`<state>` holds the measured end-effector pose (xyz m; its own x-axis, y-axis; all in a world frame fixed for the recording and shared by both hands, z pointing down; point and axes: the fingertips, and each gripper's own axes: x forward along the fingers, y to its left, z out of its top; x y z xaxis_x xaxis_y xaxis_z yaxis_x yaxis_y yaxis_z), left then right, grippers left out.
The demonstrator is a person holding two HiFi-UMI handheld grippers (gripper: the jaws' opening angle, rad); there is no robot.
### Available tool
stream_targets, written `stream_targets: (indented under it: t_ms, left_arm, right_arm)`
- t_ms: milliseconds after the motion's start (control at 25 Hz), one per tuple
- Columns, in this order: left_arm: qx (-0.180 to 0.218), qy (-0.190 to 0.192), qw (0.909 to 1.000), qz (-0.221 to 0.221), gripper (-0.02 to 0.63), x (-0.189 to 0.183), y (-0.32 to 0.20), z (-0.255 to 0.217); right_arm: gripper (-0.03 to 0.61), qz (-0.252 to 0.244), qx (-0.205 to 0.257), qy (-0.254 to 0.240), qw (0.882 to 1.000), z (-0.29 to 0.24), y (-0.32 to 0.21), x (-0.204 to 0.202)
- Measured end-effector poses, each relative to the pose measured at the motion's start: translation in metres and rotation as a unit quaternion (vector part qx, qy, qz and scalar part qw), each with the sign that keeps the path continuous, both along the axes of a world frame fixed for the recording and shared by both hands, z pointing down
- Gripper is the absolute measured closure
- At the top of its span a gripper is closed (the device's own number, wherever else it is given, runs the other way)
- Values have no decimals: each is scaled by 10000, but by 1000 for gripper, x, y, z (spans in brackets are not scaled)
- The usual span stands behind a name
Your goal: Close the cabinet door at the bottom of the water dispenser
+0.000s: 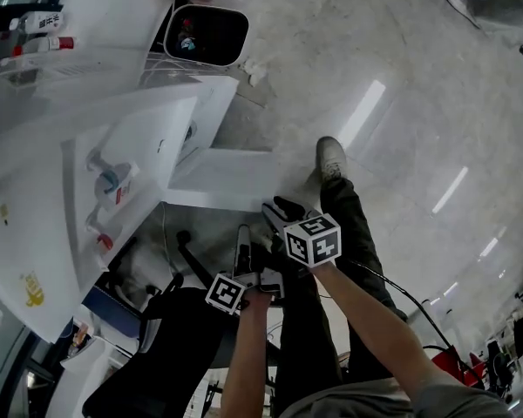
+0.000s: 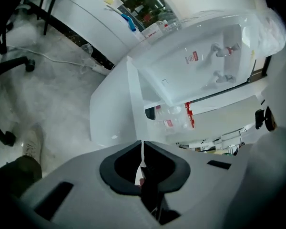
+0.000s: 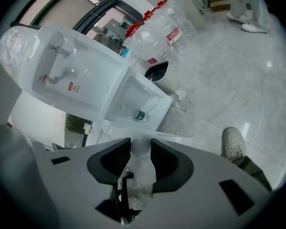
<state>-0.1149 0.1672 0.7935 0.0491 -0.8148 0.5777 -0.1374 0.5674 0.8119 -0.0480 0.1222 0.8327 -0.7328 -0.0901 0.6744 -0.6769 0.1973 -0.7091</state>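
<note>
Tall white plastic water dispenser (image 1: pixel 35 225) at the head view's left, seen from steeply above, red and blue taps (image 1: pixel 113 181) facing out. Standing wide open from its base, hinged on the dispenser's side: flat white cabinet door (image 1: pixel 218 177), out over the pale speckled floor (image 1: pixel 375 59), far from shut. Behind the door, at the dispenser's foot, an open compartment (image 3: pixel 138 99) with a small green-capped bottle (image 3: pixel 140 116) lying well inside, unlikely to block the swing.

Left gripper (image 1: pixel 242 233), grey two-jaw tongs with a marker cube, held just off the door's outer edge, on the side away from the dispenser. Clenched, only a thin slit between the jaws, nothing gripped; probably closed to serve as a blunt pusher.

Right gripper (image 1: pixel 279 209) alongside, at the door's free corner, the part farthest from the dispenser. Released, jaws apart, the door's thin edge at their mouth, contact hard to judge. Likely set there for best leverage, far from the hinge.

Closing not yet begun, by the look of it. Next, presumably, a sweep of the free edge toward the dispenser's base.
</note>
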Motion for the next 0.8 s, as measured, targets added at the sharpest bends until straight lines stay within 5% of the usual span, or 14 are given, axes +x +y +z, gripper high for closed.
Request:
stream_targets:
  t_ms: [800]
  left_arm:
    - [60, 238, 9910, -1316, 543, -3, -81, 34]
  right_arm:
    - [443, -1033, 48, -371, 9939, -1, -80, -9]
